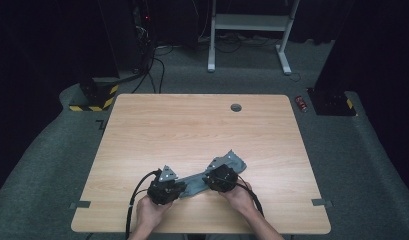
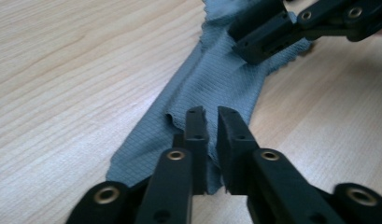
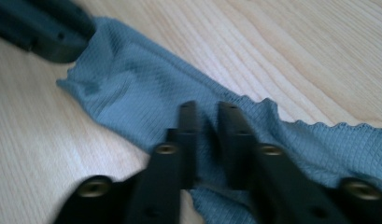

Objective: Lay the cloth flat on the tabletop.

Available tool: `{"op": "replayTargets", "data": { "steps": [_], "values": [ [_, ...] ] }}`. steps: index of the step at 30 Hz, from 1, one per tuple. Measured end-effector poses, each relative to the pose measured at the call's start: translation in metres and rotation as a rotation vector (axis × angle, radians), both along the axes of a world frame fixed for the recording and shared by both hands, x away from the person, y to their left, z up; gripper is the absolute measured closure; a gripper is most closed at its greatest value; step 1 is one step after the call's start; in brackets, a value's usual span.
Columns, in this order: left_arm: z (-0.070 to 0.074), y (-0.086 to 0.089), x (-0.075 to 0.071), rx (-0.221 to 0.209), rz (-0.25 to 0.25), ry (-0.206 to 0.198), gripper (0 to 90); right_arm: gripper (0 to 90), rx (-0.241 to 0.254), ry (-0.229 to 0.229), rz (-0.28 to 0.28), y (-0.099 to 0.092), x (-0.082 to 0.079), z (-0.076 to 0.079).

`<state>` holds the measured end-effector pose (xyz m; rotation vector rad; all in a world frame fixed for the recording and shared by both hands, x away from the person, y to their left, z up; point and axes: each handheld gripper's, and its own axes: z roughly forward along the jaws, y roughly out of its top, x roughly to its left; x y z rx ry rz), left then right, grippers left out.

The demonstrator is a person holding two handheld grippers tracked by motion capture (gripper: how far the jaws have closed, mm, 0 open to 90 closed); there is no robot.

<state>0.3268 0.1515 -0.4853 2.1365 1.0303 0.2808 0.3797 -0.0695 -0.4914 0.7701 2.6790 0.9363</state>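
Grey-blue waffle-weave cloth (image 1: 212, 176), pulled into a long narrow strip, lies on the pale wood counter (image 1: 192, 130) near its front edge, a little right of the middle. The strip runs slantwise: the low end sits closer to the front edge, the other end spreads wider toward the right and farther in.

I have both tongs on it. Left tongs (image 2: 212, 135) sit at the strip's near-left end, my left hand (image 1: 151, 212) behind them. In the left gripper view the two black jaws stand a narrow slit apart over the cloth, with a small raised fold of fabric just at the left jaw's tip. I read them as slightly parted, resting on the weave; I cannot make out any pinch.

Right tongs (image 3: 208, 135) sit at the wider right end, right hand (image 1: 239, 194) behind. In the right gripper view the jaws also show a thin gap, cloth under and between them, picture somewhat blurred. I cannot tell if fabric is actually clamped.

Each gripper view also shows the other tongs farther along the strip, touching the cloth.

The rest of the counter is bare wood, with a round cable hole (image 1: 236, 107) near the far edge. Grey carpet (image 1: 52, 150) surrounds it.
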Motion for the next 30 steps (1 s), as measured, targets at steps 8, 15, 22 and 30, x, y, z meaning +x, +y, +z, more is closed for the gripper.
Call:
{"op": "replayTargets", "data": {
  "steps": [8,15,22,30],
  "values": [
    [-0.008,0.000,0.014,0.013,0.051,0.052,59.9,89.5,0.010,-0.049,0.019,-0.018,-0.018,0.002],
    [-0.014,-0.017,0.029,0.051,0.017,0.083,77.4,78.2,0.046,-0.039,-0.026,-0.025,-0.020,-0.001],
    [-0.005,-0.029,0.015,0.021,-0.088,0.044,89.8,75.2,0.091,-0.062,-0.075,-0.040,-0.022,0.004],
    [-0.011,-0.057,-0.012,0.066,-0.279,0.084,89.4,65.6,0.119,-0.110,-0.165,-0.050,-0.021,0.012]
  ]
}}
